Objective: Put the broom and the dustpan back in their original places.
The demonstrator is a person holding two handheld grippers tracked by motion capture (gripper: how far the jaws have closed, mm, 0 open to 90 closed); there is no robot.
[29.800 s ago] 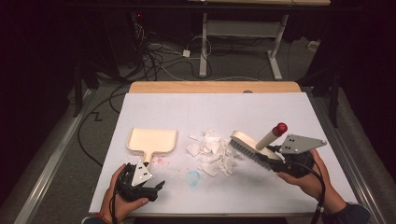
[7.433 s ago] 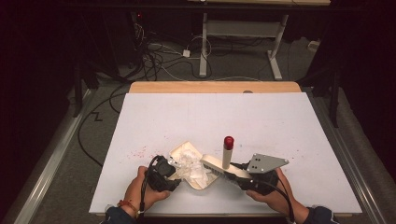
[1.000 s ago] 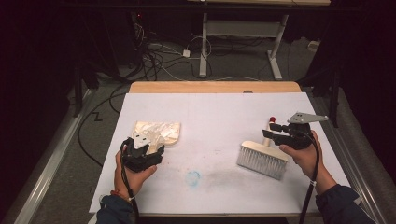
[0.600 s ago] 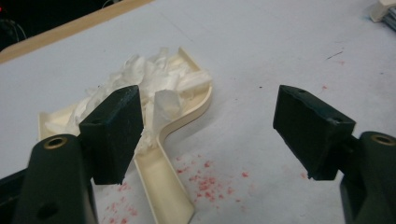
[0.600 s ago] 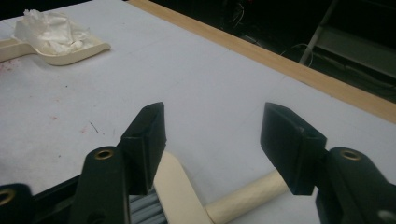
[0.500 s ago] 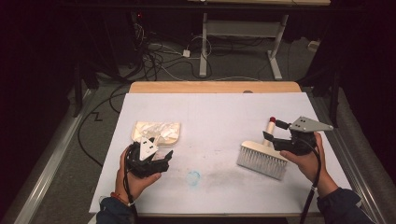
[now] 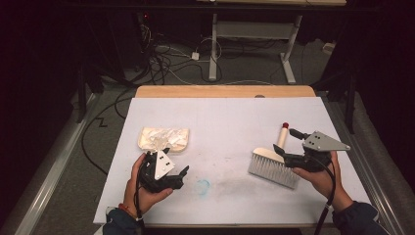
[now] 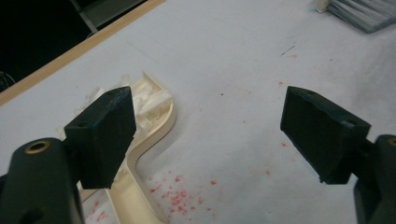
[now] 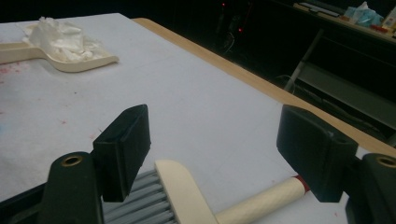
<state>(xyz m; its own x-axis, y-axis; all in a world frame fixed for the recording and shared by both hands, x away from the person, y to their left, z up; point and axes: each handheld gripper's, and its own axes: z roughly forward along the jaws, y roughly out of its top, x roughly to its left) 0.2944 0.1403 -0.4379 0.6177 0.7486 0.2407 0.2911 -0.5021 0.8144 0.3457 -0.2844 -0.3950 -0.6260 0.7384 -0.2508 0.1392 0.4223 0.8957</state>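
Step in hand looks like release and back-off: dustpan (image 7: 163, 139) is loaded with paper scraps (image 7: 161, 134) and parked on the bench (image 7: 230, 117), brush (image 7: 273, 165) laid down on the right.

Left gripper (image 7: 182, 175): jaws have just been opening, now wide, nothing between them. In the left gripper view the dustpan's handle (image 8: 135, 196) runs under the left pad, not pinched. Pan body sits just far-left of that gripper, scraps piled inside.

Right gripper (image 7: 284, 154): jaws also just been opening, wide, not clamping. In the right gripper view the brush's cream handle (image 9: 261, 203) with red tip lies low between the jaws, bristles (image 9: 140, 203) below the left pad; pads are clear of it.

To do it well:
- pull each gripper straight back towards the near edge, so a pad doesn't hook the handle.
- left side is the risk: nudging the handle could tip scraps back out.
- right side: lift slightly first, the handle is right under the jaws.
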